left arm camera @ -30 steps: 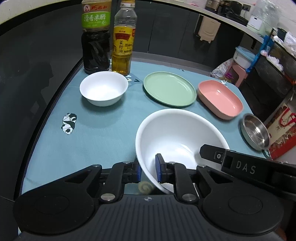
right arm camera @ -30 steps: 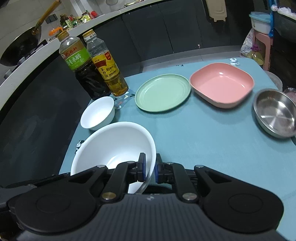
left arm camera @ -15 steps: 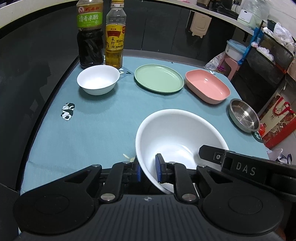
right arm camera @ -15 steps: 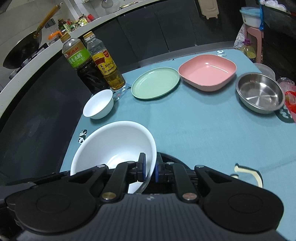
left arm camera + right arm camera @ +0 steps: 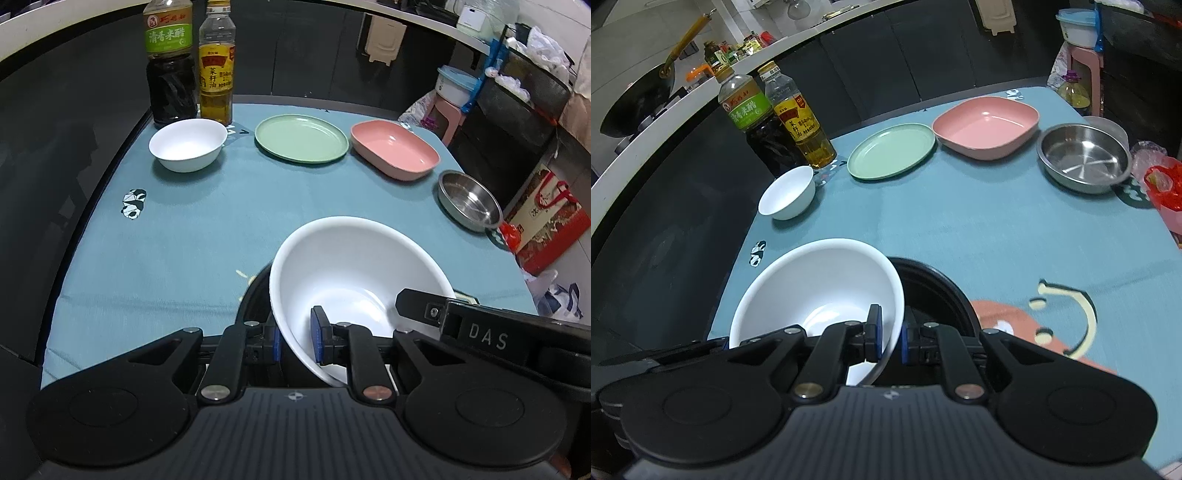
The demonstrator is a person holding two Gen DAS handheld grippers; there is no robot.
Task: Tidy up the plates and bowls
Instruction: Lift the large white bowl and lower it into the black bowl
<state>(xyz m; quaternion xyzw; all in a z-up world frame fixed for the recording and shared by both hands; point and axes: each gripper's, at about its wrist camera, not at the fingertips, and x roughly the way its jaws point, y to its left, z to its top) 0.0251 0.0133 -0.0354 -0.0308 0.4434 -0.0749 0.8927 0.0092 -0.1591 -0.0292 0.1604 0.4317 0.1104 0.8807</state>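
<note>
Both grippers, left [image 5: 297,338] and right [image 5: 890,334], pinch opposite rims of the big white bowl [image 5: 354,280], held above a black round thing [image 5: 934,291] on the teal cloth [image 5: 960,229]. Farther back sit a small bowl [image 5: 187,144], green plate [image 5: 301,137], pink dish [image 5: 395,149], steel bowl [image 5: 468,201] and two bottles [image 5: 190,62]; dark cabinets [image 5: 303,48] lie beyond.

white bowl [image 5: 354,266]; green plate [image 5: 301,137]; pink dish [image 5: 395,149]; teal cloth [image 5: 184,229]

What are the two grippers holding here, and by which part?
Both hold the large white bowl by its rim: left gripper on one side, right gripper on the opposite side.
</note>
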